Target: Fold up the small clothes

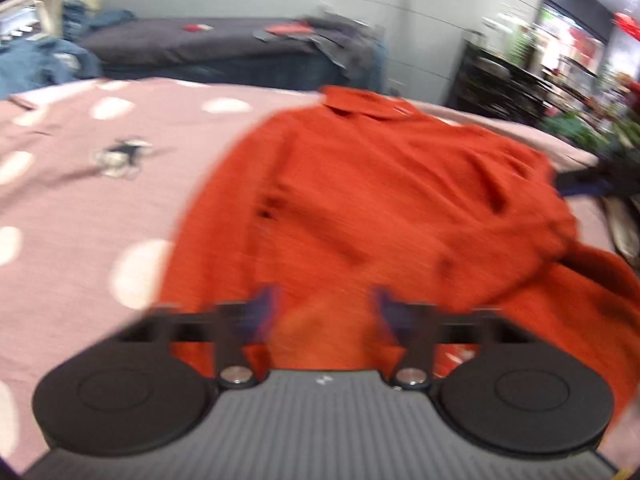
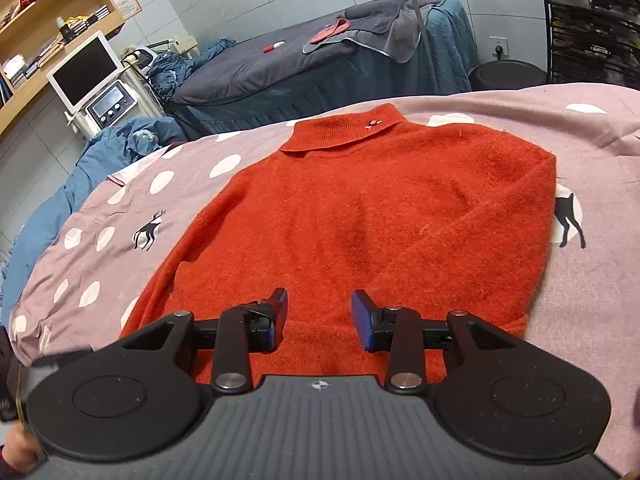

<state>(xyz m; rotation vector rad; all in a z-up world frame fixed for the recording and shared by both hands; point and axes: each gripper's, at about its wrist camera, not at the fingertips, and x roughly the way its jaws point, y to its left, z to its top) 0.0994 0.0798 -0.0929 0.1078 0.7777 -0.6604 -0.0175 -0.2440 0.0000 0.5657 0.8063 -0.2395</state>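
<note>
An orange-red knitted sweater (image 2: pixel 360 216) lies flat on a pink bedsheet (image 2: pixel 96 248) with white dots and deer prints. Its collar (image 2: pixel 344 128) points away from me, and its right sleeve is folded over the body. My right gripper (image 2: pixel 320 314) hovers over the hem, jaws apart, nothing between the blue pads. In the blurred left wrist view the same sweater (image 1: pixel 380 200) fills the middle, rumpled on its right side. My left gripper (image 1: pixel 324 308) is over the near edge of the sweater with wide jaws. Orange cloth shows between them, and no pad presses on it.
Beyond the pink sheet stands a second bed (image 2: pixel 280 68) with dark grey covers and small items on it. A blue quilt (image 2: pixel 104 156) is heaped at the left. A white machine with a screen (image 2: pixel 92 76) and wooden shelves (image 2: pixel 48 8) stand at the far left.
</note>
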